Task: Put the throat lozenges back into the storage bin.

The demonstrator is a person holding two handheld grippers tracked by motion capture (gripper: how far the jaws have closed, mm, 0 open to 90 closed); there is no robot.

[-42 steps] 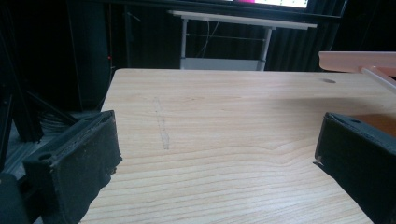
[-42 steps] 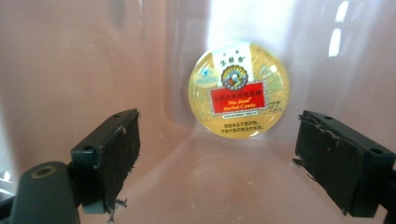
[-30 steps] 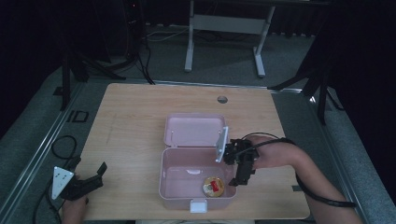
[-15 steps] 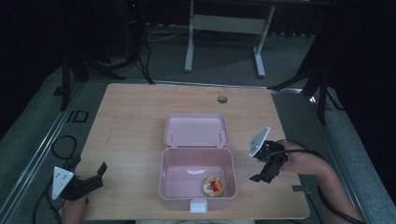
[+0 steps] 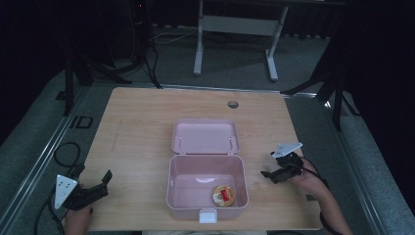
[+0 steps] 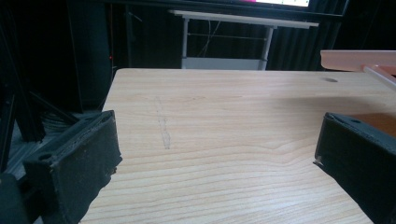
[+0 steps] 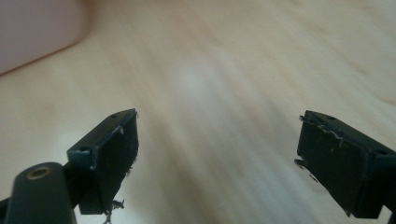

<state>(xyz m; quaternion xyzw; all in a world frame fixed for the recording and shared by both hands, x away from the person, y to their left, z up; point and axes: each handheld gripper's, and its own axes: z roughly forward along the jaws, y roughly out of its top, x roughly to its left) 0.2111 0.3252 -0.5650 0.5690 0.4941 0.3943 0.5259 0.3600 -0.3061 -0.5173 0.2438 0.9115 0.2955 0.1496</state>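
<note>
High view: both grippers, left (image 5: 93,188) and right (image 5: 272,172), fingers wide apart and empty; closing the pink box (image 5: 207,188) lid seems next.

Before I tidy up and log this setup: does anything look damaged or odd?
Only wear: the right hand-held gripper has frayed pad edges, shreds hanging off its fingertips. The pink box lies open and intact.
</note>
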